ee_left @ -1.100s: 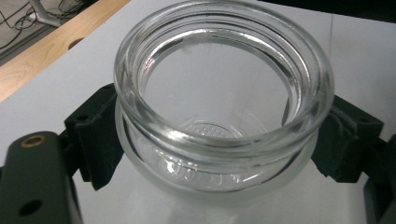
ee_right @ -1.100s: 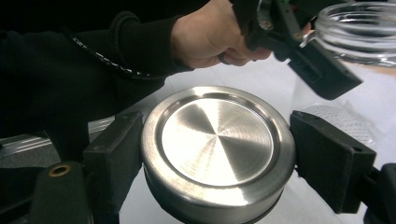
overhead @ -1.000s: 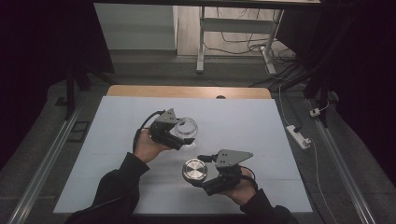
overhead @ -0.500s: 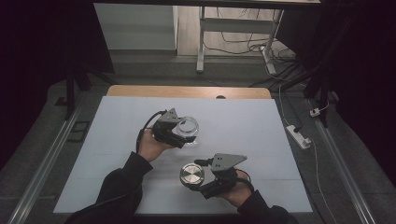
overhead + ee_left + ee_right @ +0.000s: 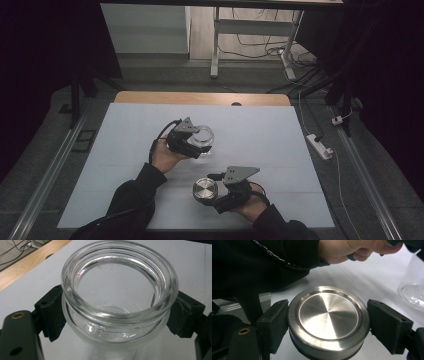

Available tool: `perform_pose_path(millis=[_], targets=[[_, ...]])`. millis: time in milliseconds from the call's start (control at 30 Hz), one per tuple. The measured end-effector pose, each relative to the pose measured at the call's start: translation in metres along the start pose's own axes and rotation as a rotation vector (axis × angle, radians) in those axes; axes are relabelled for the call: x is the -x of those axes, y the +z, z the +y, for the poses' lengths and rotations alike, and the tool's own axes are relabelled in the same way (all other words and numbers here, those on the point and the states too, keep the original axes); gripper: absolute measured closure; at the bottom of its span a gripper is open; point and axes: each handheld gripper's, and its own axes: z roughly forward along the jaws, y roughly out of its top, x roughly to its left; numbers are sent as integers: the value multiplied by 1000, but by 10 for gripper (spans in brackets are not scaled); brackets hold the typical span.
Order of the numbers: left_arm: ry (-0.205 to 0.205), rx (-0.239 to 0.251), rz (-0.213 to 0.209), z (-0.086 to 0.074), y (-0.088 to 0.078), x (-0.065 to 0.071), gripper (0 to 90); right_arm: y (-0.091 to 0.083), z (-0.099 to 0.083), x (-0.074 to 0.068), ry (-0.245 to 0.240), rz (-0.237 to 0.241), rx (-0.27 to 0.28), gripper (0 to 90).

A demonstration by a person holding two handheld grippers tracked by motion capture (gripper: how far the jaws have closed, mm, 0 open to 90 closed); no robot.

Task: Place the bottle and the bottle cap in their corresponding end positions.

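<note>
Apparently mid-assembly: glass jar (image 5: 120,300) clamped in left gripper (image 5: 192,142), steel lid (image 5: 328,317) gripped by right gripper (image 5: 222,192) nearer; next, aligning lid over jar mouth.

From up top: white table (image 5: 125,150) with a wooden strip along the far edge. Left gripper (image 5: 192,145) is clamped around a clear glass jar (image 5: 202,136), open mouth facing up. Right gripper (image 5: 216,196) sits nearer the person, squeezing a round metal lid (image 5: 204,189). Jar and lid are apart. Power strip (image 5: 320,146) on the floor off to the right.
</note>
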Motion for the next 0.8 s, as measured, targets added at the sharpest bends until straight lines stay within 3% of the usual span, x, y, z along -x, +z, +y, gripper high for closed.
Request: perform_pose_path(millis=[400, 800], targets=[[-26, -31, 37, -10, 10, -5, 158, 20, -14, 5, 2, -14, -72, 197], [-35, -45, 33, -14, 17, -6, 158, 37, -21, 4, -12, -63, -148, 197]])
